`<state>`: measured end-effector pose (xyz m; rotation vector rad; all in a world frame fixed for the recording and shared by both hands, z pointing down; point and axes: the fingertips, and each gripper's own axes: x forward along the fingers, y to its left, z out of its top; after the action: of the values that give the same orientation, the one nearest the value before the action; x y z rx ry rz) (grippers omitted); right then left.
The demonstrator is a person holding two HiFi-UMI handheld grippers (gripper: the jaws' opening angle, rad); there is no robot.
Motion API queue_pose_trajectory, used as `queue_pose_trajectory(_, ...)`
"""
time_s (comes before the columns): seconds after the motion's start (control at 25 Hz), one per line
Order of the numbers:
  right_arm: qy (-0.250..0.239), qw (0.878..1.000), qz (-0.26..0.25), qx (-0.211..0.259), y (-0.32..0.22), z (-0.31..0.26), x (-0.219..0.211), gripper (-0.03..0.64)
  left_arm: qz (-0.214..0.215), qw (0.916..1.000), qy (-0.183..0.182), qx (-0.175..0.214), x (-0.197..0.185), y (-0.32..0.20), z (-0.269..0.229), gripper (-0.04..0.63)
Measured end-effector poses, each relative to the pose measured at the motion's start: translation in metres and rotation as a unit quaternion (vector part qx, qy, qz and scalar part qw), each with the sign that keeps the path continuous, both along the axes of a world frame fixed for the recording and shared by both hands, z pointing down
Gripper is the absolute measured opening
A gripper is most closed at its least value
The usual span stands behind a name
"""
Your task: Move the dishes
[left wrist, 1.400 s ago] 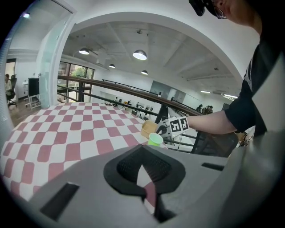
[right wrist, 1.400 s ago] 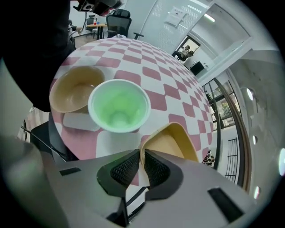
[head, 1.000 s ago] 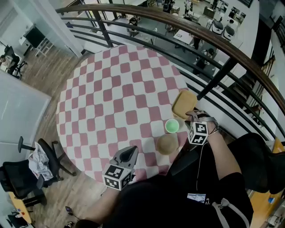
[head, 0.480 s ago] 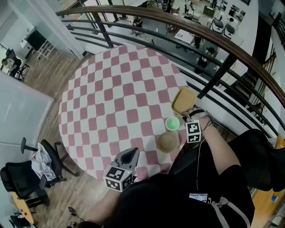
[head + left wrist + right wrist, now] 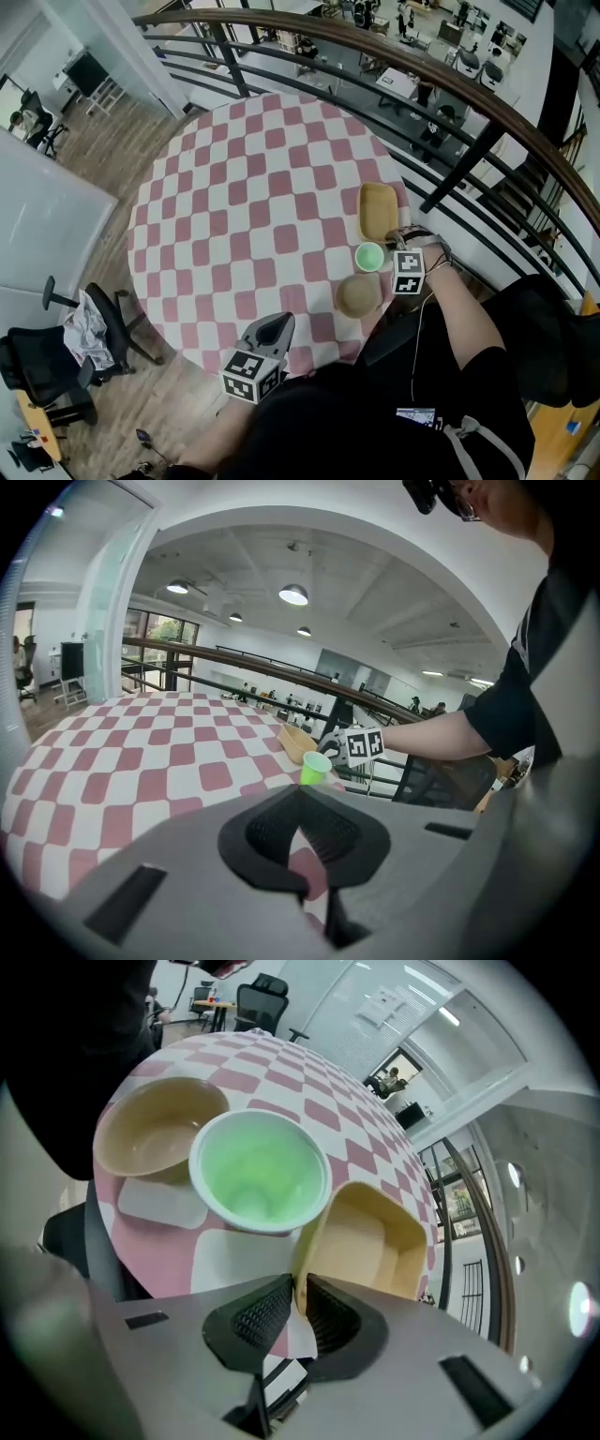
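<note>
A yellow rectangular dish (image 5: 378,210) (image 5: 361,1241) lies near the right edge of the round checkered table (image 5: 244,187). My right gripper (image 5: 400,242) (image 5: 295,1302) is shut on the dish's near rim. A green cup (image 5: 369,256) (image 5: 260,1171) stands upright just left of that gripper, touching or nearly touching the dish. A tan bowl (image 5: 358,294) (image 5: 159,1133) sits nearer to me. My left gripper (image 5: 275,326) (image 5: 305,841) is shut with nothing in it, over the table's front edge. From the left gripper view the green cup (image 5: 315,768) and the dish (image 5: 295,742) show far off.
A dark curved railing (image 5: 487,122) runs close behind the table's far and right sides, with a drop to a lower floor beyond. Office chairs (image 5: 66,352) stand on the wood floor at the left. The person's body presses against the table's near edge.
My right gripper has come forward and shut on the dish's near rim. The dish has turned and shifted slightly left. The left gripper has stayed put.
</note>
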<state>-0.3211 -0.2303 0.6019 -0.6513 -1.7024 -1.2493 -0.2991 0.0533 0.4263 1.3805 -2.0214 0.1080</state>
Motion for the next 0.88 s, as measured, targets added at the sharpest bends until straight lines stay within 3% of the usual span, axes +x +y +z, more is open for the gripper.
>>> queue_pose_trajectory(0.16, 0.004, 0.998, 0.043, -0.034, 0.005, 0.001, -0.005, 0.047, -0.003, 1.0000, -0.001, 0.002, 0.000, 0.004, 0.000, 0.000)
queue_pose_trajectory(0.48, -0.010, 0.998, 0.050, -0.026, 0.007, -0.004, -0.011, 0.050, -0.004, 1.0000, -0.004, 0.001, 0.000, 0.008, -0.002, 0.000)
queue_pose_trajectory(0.56, -0.013, 0.998, 0.054, -0.030, 0.007, -0.006, -0.011, 0.092, -0.004, 1.0000, -0.004, 0.004, -0.001, 0.009, -0.002, 0.000)
queue_pose_trajectory(0.64, -0.031, 0.997, 0.060, -0.036, 0.005, -0.012, -0.012, 0.127, -0.003, 0.9999, -0.005, 0.009, -0.001, 0.010, -0.003, 0.000)
queue_pose_trajectory(0.88, -0.101, 0.991, 0.076, -0.047, 0.007, -0.047, -0.007, 0.129, -0.009, 0.9995, -0.007, 0.028, -0.006, 0.024, -0.008, 0.000)
